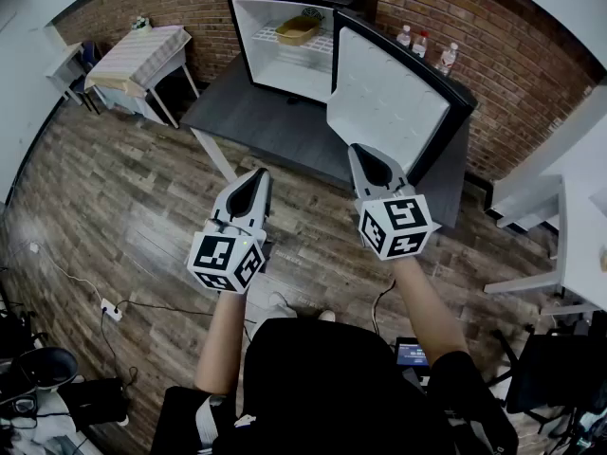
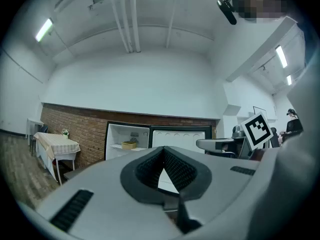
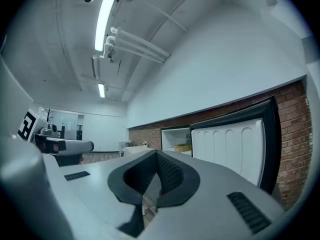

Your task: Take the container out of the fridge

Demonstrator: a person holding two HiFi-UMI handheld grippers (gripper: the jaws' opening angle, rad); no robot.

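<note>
A small fridge [image 1: 254,45] stands open against the brick wall, its white door [image 1: 384,93] swung out to the right. A shallow yellow container [image 1: 298,30] sits on the upper shelf inside; it also shows small in the left gripper view [image 2: 129,145] and in the right gripper view [image 3: 182,147]. My left gripper [image 1: 260,174] and right gripper [image 1: 361,151] are held level side by side, well short of the fridge, and point towards it. Both are shut with nothing between the jaws, as seen at the left gripper [image 2: 163,149] and the right gripper [image 3: 157,154].
The fridge rests on a dark low platform [image 1: 256,121]. A table with a checked cloth [image 1: 142,53] stands to the left. Bottles [image 1: 422,41] stand behind the door. A white table [image 1: 580,207] is at the right. Cables and a power strip [image 1: 109,308] lie on the wooden floor.
</note>
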